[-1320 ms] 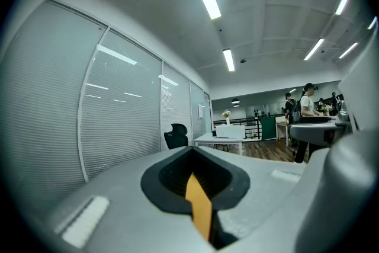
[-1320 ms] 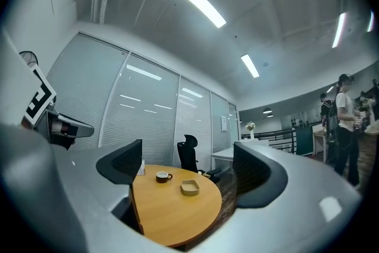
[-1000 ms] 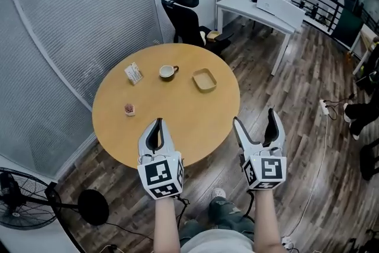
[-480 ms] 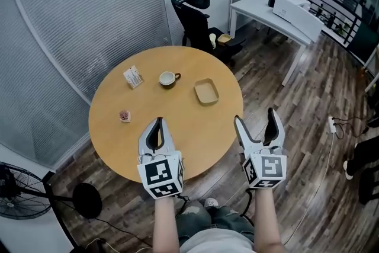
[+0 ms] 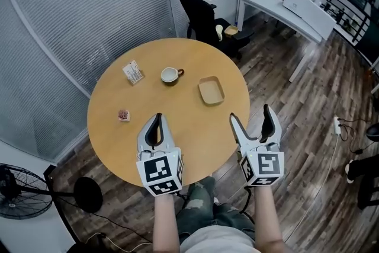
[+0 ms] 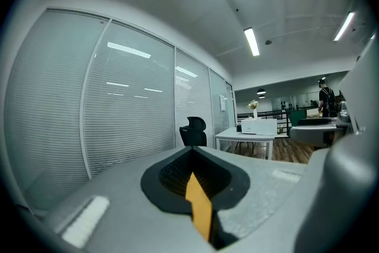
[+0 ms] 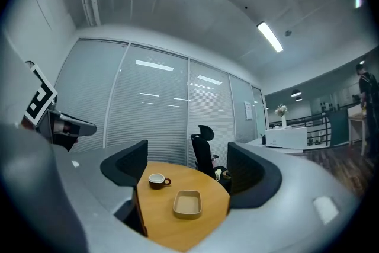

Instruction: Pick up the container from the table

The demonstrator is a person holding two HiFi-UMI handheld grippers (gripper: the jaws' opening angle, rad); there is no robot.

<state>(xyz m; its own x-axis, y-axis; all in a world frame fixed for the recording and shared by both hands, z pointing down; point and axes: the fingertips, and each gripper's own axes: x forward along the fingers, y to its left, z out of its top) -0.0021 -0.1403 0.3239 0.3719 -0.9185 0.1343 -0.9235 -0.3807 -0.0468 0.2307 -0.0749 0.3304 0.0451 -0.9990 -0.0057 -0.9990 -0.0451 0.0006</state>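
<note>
Wooden and round, the desk [image 5: 195, 121] lies below me, and over its near edge my left gripper [image 5: 156, 118] hovers with its jaws pressed together and nothing in them. Further in, from the left, a small reddish thing [image 5: 124, 115], a little printed card [image 5: 133, 72], a white cup [image 5: 170, 74] and the shallow tan container [image 5: 211, 91] sit apart on the desk. My right gripper [image 5: 250, 113] hangs at the near right edge, jaws spread wide and empty, with the container ahead of it, untouched.
</note>
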